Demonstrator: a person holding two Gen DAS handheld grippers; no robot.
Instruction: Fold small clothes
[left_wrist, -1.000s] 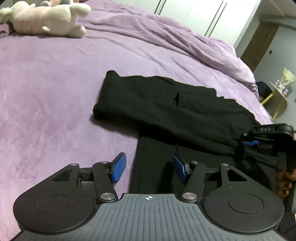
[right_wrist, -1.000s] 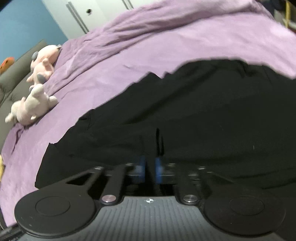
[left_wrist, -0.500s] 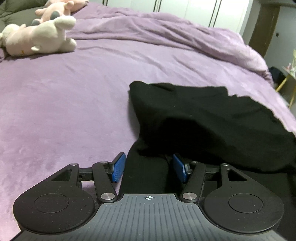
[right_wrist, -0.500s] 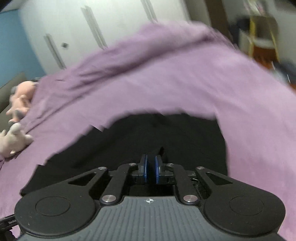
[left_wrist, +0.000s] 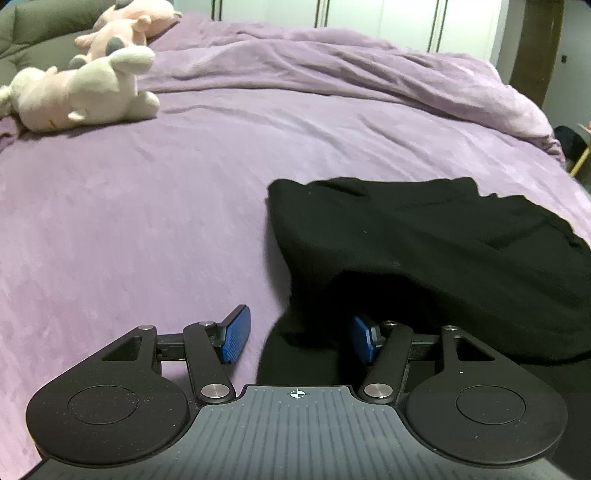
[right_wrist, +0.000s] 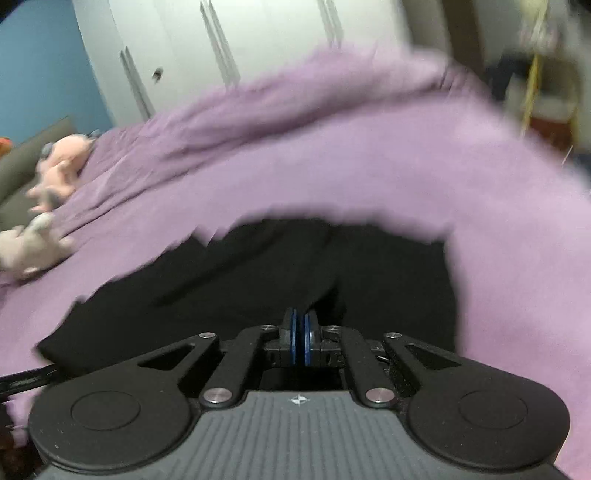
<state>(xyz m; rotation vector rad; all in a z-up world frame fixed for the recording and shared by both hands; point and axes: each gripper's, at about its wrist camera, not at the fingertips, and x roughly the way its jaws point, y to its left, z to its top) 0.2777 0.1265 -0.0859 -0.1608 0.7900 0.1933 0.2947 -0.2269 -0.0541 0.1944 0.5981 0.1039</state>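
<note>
The left gripper (left_wrist: 297, 338) sits at the bottom centre of its frame with the jaws wide apart. Its blue pads (left_wrist: 236, 334) stand at each side of a broad gap, the right pad partly in shadow. The right gripper (right_wrist: 300, 341) also fills the lower middle of its frame, and here the jaws are pressed together, the two blue pads (right_wrist: 293, 339) nearly touching with only a thin dark line between them. This view is blurred.
</note>
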